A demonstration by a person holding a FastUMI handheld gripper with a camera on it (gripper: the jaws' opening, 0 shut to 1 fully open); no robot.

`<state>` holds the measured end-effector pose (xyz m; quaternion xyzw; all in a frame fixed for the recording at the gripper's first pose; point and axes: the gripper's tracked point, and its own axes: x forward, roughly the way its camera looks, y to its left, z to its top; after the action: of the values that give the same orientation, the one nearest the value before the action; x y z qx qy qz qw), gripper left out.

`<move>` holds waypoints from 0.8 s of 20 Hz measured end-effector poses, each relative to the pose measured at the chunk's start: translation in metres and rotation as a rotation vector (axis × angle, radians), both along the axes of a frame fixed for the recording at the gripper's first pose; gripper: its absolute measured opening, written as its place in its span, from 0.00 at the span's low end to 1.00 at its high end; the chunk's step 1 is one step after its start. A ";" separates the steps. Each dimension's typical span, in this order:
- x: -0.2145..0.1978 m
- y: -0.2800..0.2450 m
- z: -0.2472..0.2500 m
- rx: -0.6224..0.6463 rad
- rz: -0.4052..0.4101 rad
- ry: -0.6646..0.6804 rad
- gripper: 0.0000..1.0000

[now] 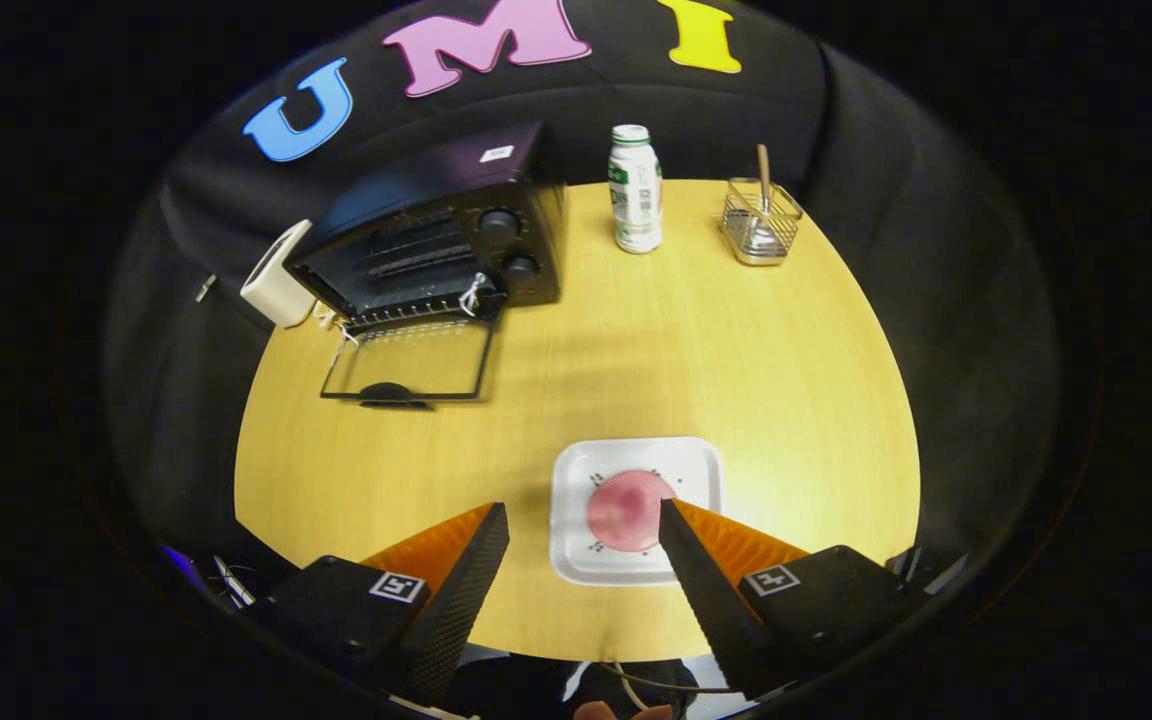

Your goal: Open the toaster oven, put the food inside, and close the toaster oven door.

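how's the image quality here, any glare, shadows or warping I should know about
Gripper view: fisheye warping bows the table edge; soft banded shadows lie mid-table; the white tray and pink food look bright but readable; toaster oven interior is dark; open gripper is sharp.

The handheld two-finger gripper (584,515) has tapering wedge-shaped fingers with finely ribbed inner faces, spread well apart. Each finger grows from a boxy black block carrying a small square black-and-white marker. A thin pale cable loops beneath.
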<state>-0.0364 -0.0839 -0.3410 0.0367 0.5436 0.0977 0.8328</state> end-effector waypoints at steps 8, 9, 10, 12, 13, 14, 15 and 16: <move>0.007 -0.069 -0.075 0.008 0.008 0.238 0.98; 0.007 -0.072 -0.083 0.003 0.021 0.260 0.95; 0.007 -0.073 -0.092 0.000 0.039 0.279 0.95; 0.008 -0.071 -0.106 -0.003 0.062 0.313 0.86; 0.006 -0.071 -0.112 -0.007 0.070 0.330 0.81; 0.006 -0.070 -0.120 -0.011 0.078 0.342 0.80; 0.006 -0.068 -0.125 -0.007 0.072 0.356 0.75; 0.006 -0.072 -0.131 -0.021 0.054 0.368 0.65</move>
<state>-0.0304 -0.1555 -0.4720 0.0307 0.6886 0.1062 0.7167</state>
